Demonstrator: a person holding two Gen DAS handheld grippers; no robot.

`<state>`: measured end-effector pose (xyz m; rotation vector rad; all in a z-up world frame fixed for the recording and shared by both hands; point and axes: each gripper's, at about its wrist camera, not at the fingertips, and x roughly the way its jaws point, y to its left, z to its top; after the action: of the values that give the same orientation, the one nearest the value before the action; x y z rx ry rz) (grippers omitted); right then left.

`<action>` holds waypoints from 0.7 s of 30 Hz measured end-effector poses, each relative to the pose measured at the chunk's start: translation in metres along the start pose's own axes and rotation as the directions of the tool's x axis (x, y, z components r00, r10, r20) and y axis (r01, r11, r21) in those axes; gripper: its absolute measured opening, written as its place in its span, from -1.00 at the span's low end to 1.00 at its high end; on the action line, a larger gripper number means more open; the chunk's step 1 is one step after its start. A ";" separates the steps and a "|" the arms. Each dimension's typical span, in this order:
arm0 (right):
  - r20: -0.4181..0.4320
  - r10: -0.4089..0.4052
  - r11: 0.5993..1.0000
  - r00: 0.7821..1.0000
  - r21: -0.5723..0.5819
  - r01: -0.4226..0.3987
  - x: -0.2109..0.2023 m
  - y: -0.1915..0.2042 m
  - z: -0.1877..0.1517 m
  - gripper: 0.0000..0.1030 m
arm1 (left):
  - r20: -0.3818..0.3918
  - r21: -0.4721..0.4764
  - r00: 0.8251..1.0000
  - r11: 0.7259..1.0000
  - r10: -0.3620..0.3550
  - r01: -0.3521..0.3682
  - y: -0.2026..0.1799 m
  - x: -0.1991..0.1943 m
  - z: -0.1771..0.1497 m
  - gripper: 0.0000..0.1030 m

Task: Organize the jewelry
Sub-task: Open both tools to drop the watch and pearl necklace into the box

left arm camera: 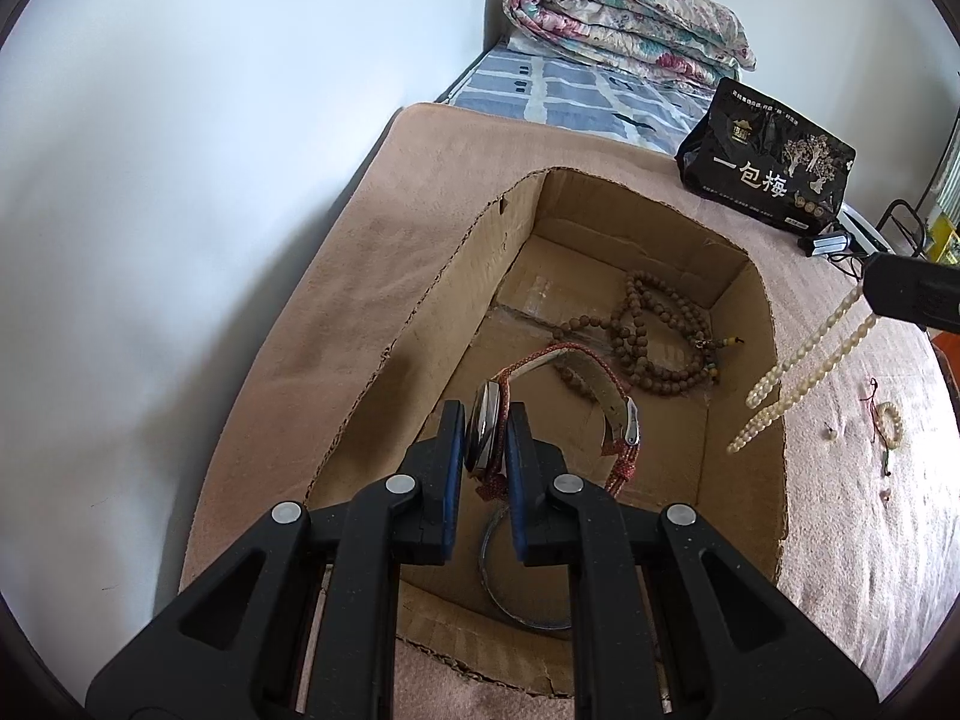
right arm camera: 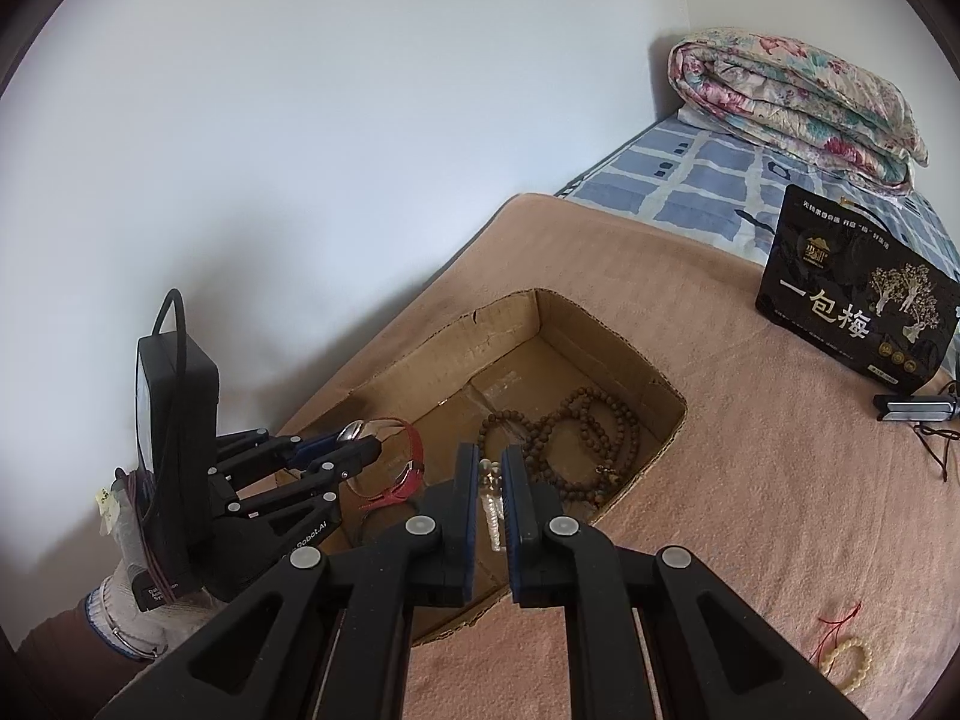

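Note:
My left gripper (left arm camera: pixel 486 438) is shut on a watch (left arm camera: pixel 483 435) with a red strap and holds it above the open cardboard box (left arm camera: pixel 744 408); it also shows in the right wrist view (right arm camera: pixel 360 444). My right gripper (right arm camera: pixel 489 480) is shut on a pale bead necklace (right arm camera: pixel 491 507), which hangs over the box's right rim in the left wrist view (left arm camera: pixel 798 372). A brown bead necklace (left arm camera: pixel 654 330) and a metal bangle (left arm camera: pixel 510 588) lie inside the box. A small cream bead bracelet (right arm camera: pixel 849 666) with a red cord lies on the blanket to the right.
The box sits on a pink blanket (right arm camera: pixel 750 480) on a bed beside a white wall. A black snack bag (right arm camera: pixel 858 312), a folded floral quilt (right arm camera: pixel 792 102) and a small dark clip with cables (right arm camera: pixel 912 408) lie beyond it.

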<state>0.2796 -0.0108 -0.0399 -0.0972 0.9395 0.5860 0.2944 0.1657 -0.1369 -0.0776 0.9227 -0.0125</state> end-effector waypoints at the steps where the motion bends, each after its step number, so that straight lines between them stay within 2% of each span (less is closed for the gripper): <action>1: -0.005 0.002 1.000 1.000 0.003 -0.002 0.002 -0.001 -0.001 -0.90 | 0.000 -0.001 1.000 1.000 0.000 0.000 0.000 0.001 0.000 -0.78; 11: -0.037 0.014 1.000 0.999 0.012 -0.013 0.012 -0.006 -0.006 -0.88 | 0.005 -0.015 1.000 1.000 0.004 -0.004 -0.002 0.006 0.005 -0.75; 12: -0.036 0.013 1.000 0.999 0.012 -0.012 0.012 -0.006 -0.007 -0.81 | 0.005 -0.016 1.000 1.000 0.004 -0.004 -0.003 0.006 0.005 -0.70; 13: -0.036 0.006 1.000 0.999 0.012 -0.006 0.011 -0.006 -0.007 -0.53 | 0.008 -0.017 1.000 1.000 0.005 -0.004 -0.002 0.005 0.006 -0.46; 15: -0.024 -0.010 1.000 1.000 0.009 0.011 0.008 -0.005 -0.008 -0.12 | 0.030 -0.019 0.999 1.000 0.012 -0.011 -0.002 0.001 0.007 -0.09; 16: -0.021 -0.017 1.000 1.000 0.006 0.017 0.006 -0.005 -0.009 0.06 | 0.042 -0.018 0.999 1.000 0.016 -0.015 -0.002 -0.001 0.007 -0.09; 21: -0.010 -0.050 0.999 0.999 -0.009 0.049 0.001 -0.003 -0.011 0.40 | 0.050 -0.021 0.999 1.000 0.019 -0.018 -0.002 -0.007 0.009 -0.09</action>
<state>0.2734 -0.0167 -0.0476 -0.1315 0.9421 0.5445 0.2979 0.1648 -0.1260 -0.0882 0.8733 0.0165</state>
